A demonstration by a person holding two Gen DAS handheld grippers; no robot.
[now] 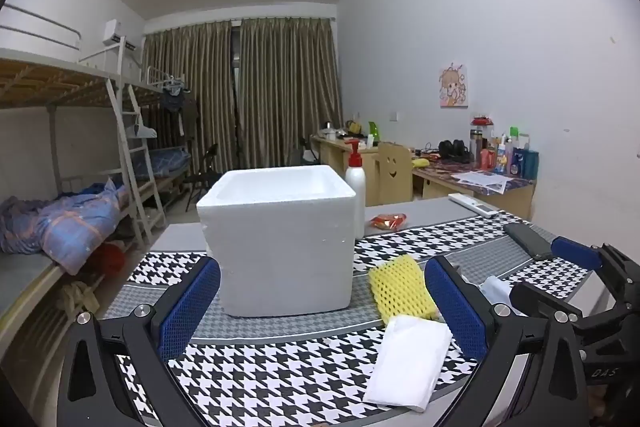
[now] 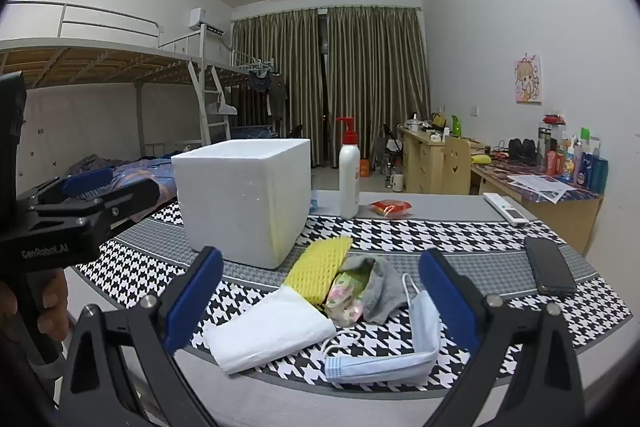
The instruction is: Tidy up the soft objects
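Both the left gripper (image 1: 322, 301) and right gripper (image 2: 320, 293) hover spread and empty before soft items heaped just beside a white foam box (image 2: 246, 199), where the face mask (image 2: 384, 355) loops might snag neighbours

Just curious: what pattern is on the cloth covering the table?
Black-and-white houndstooth tablecloth with grey bands, clearest in the right wrist view.

Readable in white, at the left edge of the right wrist view: "GenRobot.AI", on the black body of the left gripper (image 2: 86, 183). At the lower right edge of the left wrist view: "DAS", on the black body of the right gripper (image 1: 576, 255). Bottle labels too small to read.
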